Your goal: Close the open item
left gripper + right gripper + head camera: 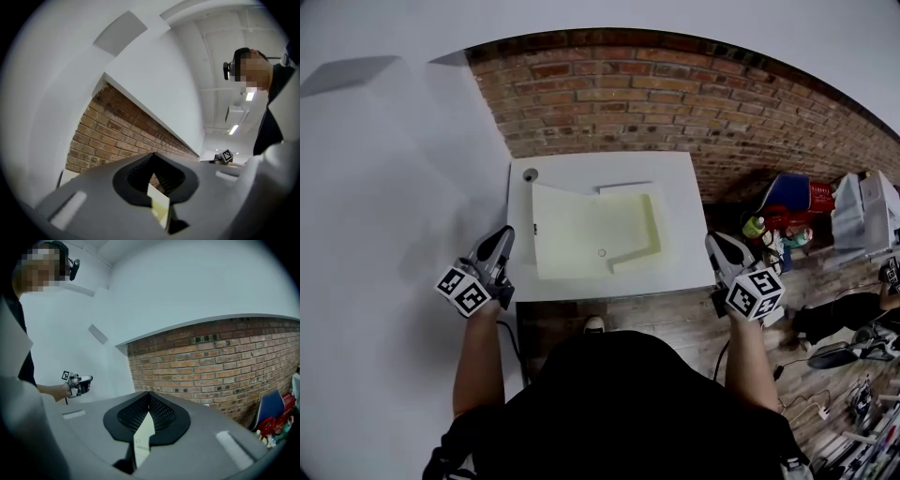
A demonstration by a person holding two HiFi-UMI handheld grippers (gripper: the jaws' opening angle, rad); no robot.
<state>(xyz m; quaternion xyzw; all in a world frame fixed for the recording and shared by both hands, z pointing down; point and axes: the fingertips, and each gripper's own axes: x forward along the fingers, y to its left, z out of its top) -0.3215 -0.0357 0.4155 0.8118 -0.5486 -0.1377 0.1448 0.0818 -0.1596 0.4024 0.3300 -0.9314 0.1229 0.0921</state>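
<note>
- Folder point(591, 239): pale yellow, lying open and flat in the middle of the white table point(675, 178). A small round dot sits near its centre and a paler flap sticks out at its far edge.
- The table stands against the brick wall point(675, 94), with a white wall point(384, 187) to its left.
- Small dark round thing point(530, 174) at the table's far left corner, apart from the folder.
- Left gripper point(504, 232): held in the person's left hand just off the table's front left corner, tips pointing at the table. It is not touching the folder.
- In the left gripper view, the left gripper point(152, 154) has its jaws together at the tips with nothing between them. A sliver of the yellow folder point(159, 206) shows through the gap below the tips.
- Right gripper point(715, 239): held at the table's front right corner, clear of the folder.
- In the right gripper view, the right gripper point(149, 392) has its jaws pressed together and is empty. A pale strip shows through the gap below.
- That view also shows the left gripper point(79, 383) across the table, held level in a hand.
- On the wooden floor point(675, 323) right of the table there is red and blue clutter point(792, 202) and a green bottle point(754, 226).
- The toe of a shoe point(593, 324) shows under the table's front edge.
</note>
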